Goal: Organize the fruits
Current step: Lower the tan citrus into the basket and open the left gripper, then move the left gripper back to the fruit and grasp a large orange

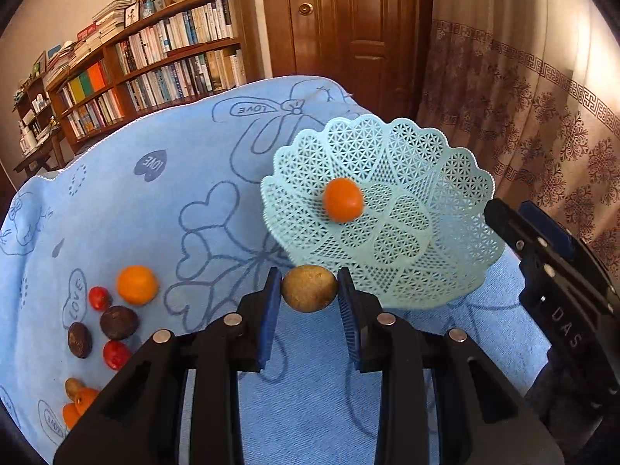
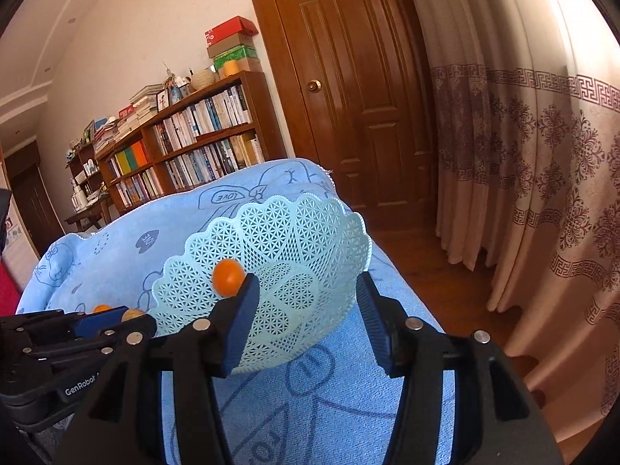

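Currently the pale green lattice basket (image 1: pixel 387 209) sits on the blue cloth (image 1: pixel 128 209), tilted so its open face turns toward the cameras; it holds one small orange fruit (image 1: pixel 343 199) left of its centre. Left gripper (image 1: pixel 309 290): jaws closed on a brown oval fruit (image 1: pixel 309 288), long axis running across from pad to pad, just below the basket's near rim. Right gripper (image 2: pixel 306 298): jaws spread wide, nothing between the pads, framing the basket's near rim. Loose on the cloth, left side: an orange fruit (image 1: pixel 137 285), two red fruits (image 1: pixel 100 297), two dark brown fruits (image 1: pixel 119 322).
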Available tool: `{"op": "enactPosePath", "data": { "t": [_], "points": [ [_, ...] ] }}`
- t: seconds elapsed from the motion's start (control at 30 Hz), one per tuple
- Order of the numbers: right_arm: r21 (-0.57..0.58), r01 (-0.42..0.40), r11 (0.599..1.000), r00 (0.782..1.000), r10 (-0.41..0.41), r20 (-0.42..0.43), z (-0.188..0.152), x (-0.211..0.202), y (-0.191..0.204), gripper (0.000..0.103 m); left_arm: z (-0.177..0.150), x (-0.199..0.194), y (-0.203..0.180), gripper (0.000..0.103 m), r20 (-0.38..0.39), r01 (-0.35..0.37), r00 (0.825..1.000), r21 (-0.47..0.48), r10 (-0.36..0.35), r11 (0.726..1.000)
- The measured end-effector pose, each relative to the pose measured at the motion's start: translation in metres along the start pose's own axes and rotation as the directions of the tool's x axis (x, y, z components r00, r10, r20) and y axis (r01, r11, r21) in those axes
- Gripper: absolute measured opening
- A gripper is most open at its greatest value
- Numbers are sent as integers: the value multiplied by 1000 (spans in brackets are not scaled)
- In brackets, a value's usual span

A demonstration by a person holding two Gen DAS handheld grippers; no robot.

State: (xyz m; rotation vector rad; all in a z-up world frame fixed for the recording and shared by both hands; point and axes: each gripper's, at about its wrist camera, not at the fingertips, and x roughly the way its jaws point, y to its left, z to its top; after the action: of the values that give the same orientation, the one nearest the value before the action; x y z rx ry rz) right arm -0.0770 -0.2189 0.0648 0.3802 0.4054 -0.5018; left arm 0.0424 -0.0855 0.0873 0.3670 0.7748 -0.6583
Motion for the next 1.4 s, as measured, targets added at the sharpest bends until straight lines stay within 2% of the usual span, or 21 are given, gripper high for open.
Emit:
{"op": "enactPosePath", "data": {
  "t": [0.17,0.33,0.37,0.43,0.5,0.6,0.7,0.77,1.0,1.3,1.4],
  "points": [
    [30,5,1000,1000,-4,-23,-4,7,-6,53,15,13,-18,30,9,34,999,27,-35,999],
    [56,10,998,1000,-8,-29,-6,11,-11,54,19,30,-20,31,-20,74,997,10,-74,997],
    [60,11,998,1000,-9,-30,-7,11,-11,55,20,32,-19,33,-22,80,997,6,-80,997],
    [67,13,998,1000,-11,-29,-7,12,-12,58,19,33,-18,52,-20,83,996,3,-83,997],
    [80,15,997,1000,-13,-25,-8,12,-13,60,18,31,-15,73,0,56,998,-12,-56,998],
    [90,19,996,1000,-17,-22,-9,11,-15,60,17,27,-10,86,23,17,1000,-17,-17,1000],
    [88,23,996,1000,-22,-17,-9,10,-14,61,15,21,-6,92,39,-24,999,-7,24,1000],
    [88,28,996,1000,-27,-15,-9,10,-14,61,13,17,-3,94,42,-47,998,-6,47,999],
    [85,44,995,999,-45,5,-9,6,-14,62,0,-6,15,95,63,-83,994,-44,86,996],
    [4,76,997,997,-76,4,-7,3,1,62,-34,-44,63,98,76,-127,987,-159,140,979],
    [-15,73,997,997,-73,8,-7,-8,8,69,-48,-57,84,98,78,-147,983,-200,166,969]
  ]
}}
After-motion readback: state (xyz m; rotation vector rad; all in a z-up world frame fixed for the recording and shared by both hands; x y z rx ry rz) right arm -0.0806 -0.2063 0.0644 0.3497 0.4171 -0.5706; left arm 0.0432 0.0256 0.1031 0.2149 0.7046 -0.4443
